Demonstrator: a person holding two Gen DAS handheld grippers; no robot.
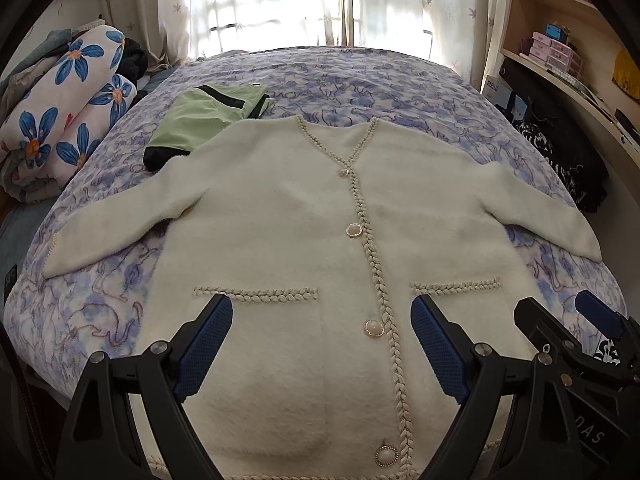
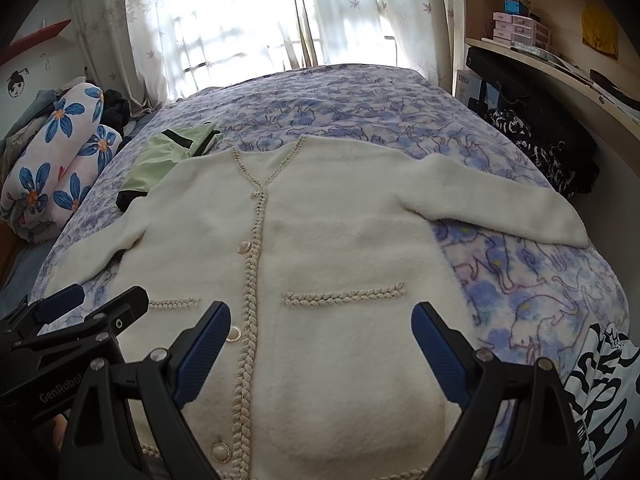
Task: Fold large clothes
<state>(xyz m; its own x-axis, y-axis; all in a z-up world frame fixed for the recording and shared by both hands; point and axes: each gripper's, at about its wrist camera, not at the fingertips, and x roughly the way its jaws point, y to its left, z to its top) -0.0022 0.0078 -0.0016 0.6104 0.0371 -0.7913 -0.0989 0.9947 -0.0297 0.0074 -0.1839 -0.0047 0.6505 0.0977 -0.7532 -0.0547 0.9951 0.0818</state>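
Lying flat and buttoned on the bed (image 1: 400, 80), a cream cardigan (image 1: 288, 216) is spreading both sleeves outward.

Hovering over its hem, the left gripper (image 1: 322, 336) and right gripper (image 2: 320, 344) are gaping wide, holding nothing; braided trim is edging the pockets, placket and neckline; a green garment (image 1: 200, 116) is peeking from under the far left shoulder, with bare floral bedspread stretching beyond toward the curtains (image 1: 280, 0).

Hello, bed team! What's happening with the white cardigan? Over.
Left gripper open, right gripper open, both empty. Cardigan flat, buttoned, unfolded. Green garment tucked under one shoulder.
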